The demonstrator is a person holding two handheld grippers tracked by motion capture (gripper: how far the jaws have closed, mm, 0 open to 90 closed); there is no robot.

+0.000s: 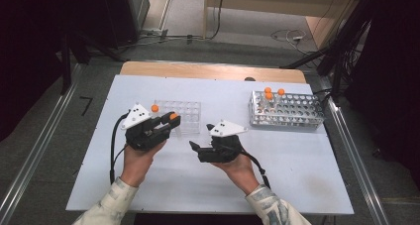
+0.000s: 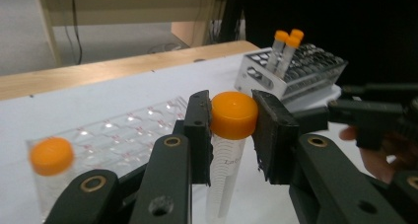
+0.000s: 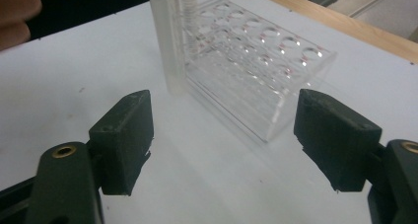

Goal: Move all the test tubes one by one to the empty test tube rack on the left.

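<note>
The left gripper [image 2: 231, 130] has its fingers [image 2: 198, 130] clamped on the orange cap [image 2: 233, 114] of a clear tube [image 2: 224, 177], which hangs upright between them with its lower body below the pads. In the high view this tube [image 1: 173, 117] sits at the near edge of the clear acrylic rack [image 1: 185, 113], left of centre on the white bench [image 1: 297, 175], beside a second orange-capped tube [image 1: 155, 109] already standing in that rack. The right gripper [image 3: 224, 140] stands wide open with nothing between its fingers [image 3: 129, 130], aimed at the clear rack from the right. My reading is that the tube is being carried to the acrylic rack, having come from the metal wire rack [image 1: 289, 113] at the far right, where three orange-capped tubes [image 1: 270, 95] stand. The next move calls for lining the tube's tip over a free hole and lowering it straight before letting go. The tube's tip is cut off at the bottom of the left gripper view, so I cannot tell whether it has entered a hole; the printing on the tube is too blurred to read.
</note>
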